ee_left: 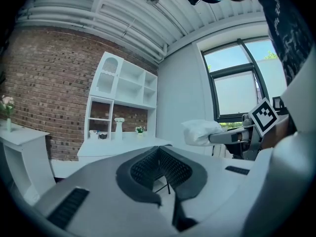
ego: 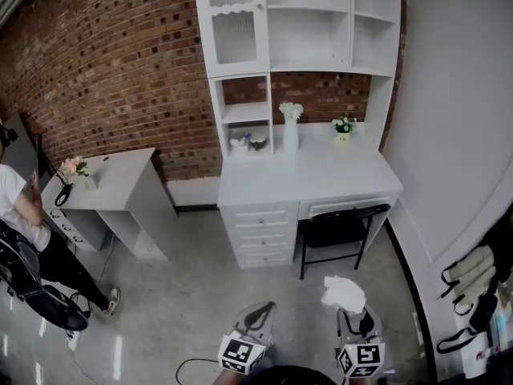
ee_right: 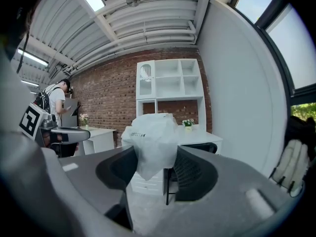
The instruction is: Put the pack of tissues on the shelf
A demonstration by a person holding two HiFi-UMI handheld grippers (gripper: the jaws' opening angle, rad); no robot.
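A pack of tissues point(ee_right: 153, 135), wrapped in white, sits clamped between the jaws of the right gripper point(ee_right: 154, 166). It fills the centre of the right gripper view, its lower corner hanging down between the dark pads. In the head view the pack shows as a crumpled white bundle at the lower right of the frame, over grey floor point(ego: 184, 295) and well apart from the furniture. The left gripper point(ego: 263, 307), at the bottom centre of the head view, holds nothing. Its own view shows the ribbed pads meeting at their tips, with only a small gap behind them.

Across the upper middle of the head view, a white desk point(ego: 321, 175) stands against a brick wall point(ego: 104, 70). On it rises a white shelf unit point(ego: 309, 22) whose open compartments appear bare. A tall white vase point(ego: 290, 127) and a small pot of flowers point(ego: 343, 127) stand on the desktop. A black chair point(ego: 341, 227) is tucked under the desk's right half. At the left of the frame is a second white desk point(ego: 112, 179), and a person point(ego: 20, 215) in a white top stands beside it at the edge.
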